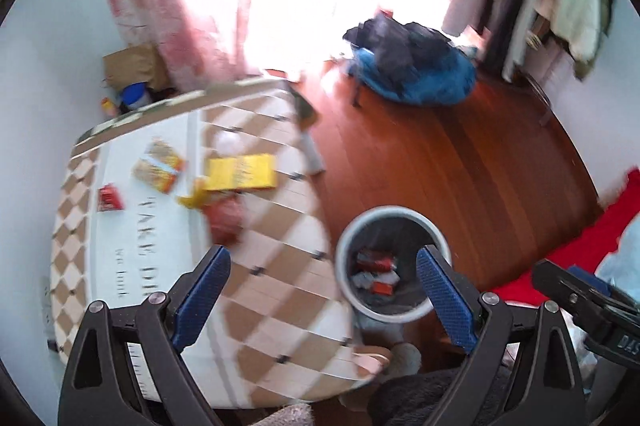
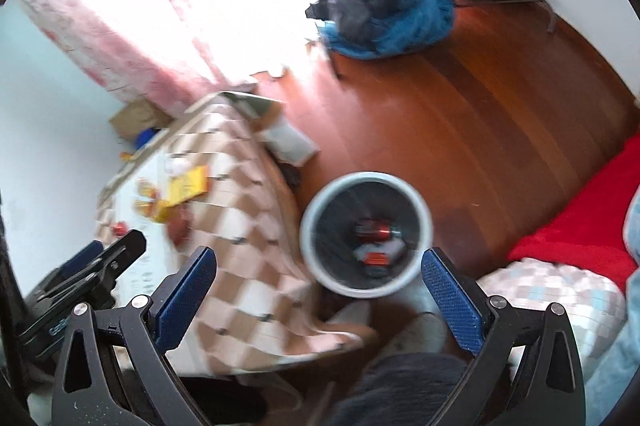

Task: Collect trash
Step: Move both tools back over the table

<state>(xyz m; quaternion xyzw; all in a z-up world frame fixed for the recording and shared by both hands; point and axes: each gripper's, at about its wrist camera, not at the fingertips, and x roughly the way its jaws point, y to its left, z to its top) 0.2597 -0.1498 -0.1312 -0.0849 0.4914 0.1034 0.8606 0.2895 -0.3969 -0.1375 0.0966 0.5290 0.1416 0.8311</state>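
On the checkered table (image 1: 280, 266), where the yellow wrapper (image 1: 242, 172) and other trash are left beside the part-filled bin (image 1: 394, 262) on the floor, thin pieces could be pinched badly and dropped, since both the left gripper (image 1: 324, 290) and right gripper (image 2: 320, 290) are held wide and empty.

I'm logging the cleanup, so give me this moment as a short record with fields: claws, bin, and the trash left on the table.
left claw: open, holding nothing
right claw: open, holding nothing
bin: grey, on the wood floor beside the table, wrappers inside
table: checkered cloth
trash left on table: yellow packet, orange packet, small red wrapper
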